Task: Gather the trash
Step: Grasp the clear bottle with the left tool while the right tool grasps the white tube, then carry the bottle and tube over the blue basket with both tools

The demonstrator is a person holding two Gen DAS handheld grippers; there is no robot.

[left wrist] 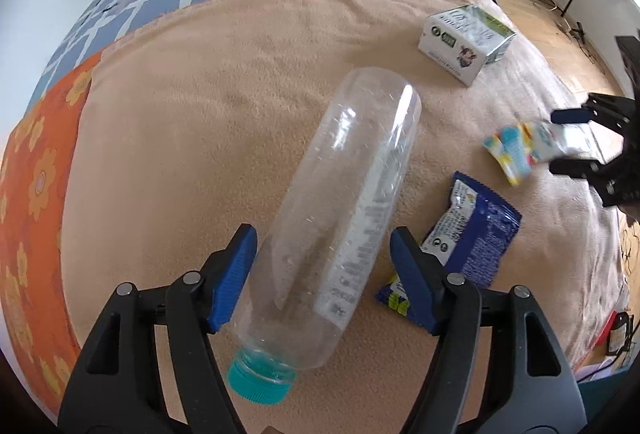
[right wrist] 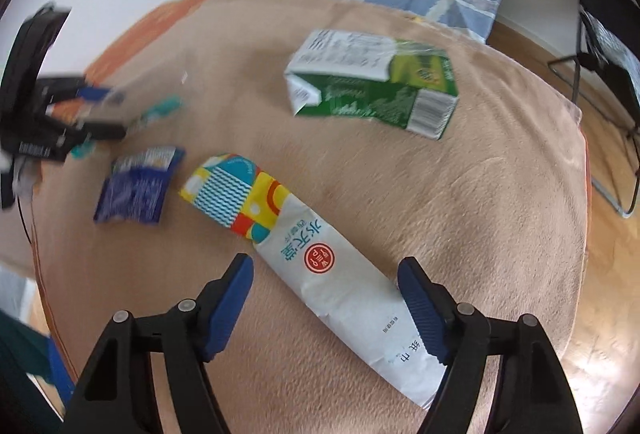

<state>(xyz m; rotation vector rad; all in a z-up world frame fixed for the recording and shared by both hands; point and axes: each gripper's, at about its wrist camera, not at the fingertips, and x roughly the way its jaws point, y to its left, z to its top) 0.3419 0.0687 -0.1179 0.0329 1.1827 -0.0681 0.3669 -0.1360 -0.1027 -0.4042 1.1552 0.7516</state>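
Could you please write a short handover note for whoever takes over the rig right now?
Left gripper: jaws open around the clear bottle, pads not pressing.
Right gripper: jaws open astride the white tissue pack, no grip.
All lying on the tan blanket: bottle, tissue pack, blue wrapper, green carton.
Done: nothing picked up.
Left: close on both, then collect wrapper and carton.

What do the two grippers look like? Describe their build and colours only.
Both match. The left gripper and right gripper have glossy black plastic clamp-style arms with triangular cut-outs and silver rivets at the pivots. Their fingers carry dark blue ribbed pads. No cables, sleeves or hands show in either view.
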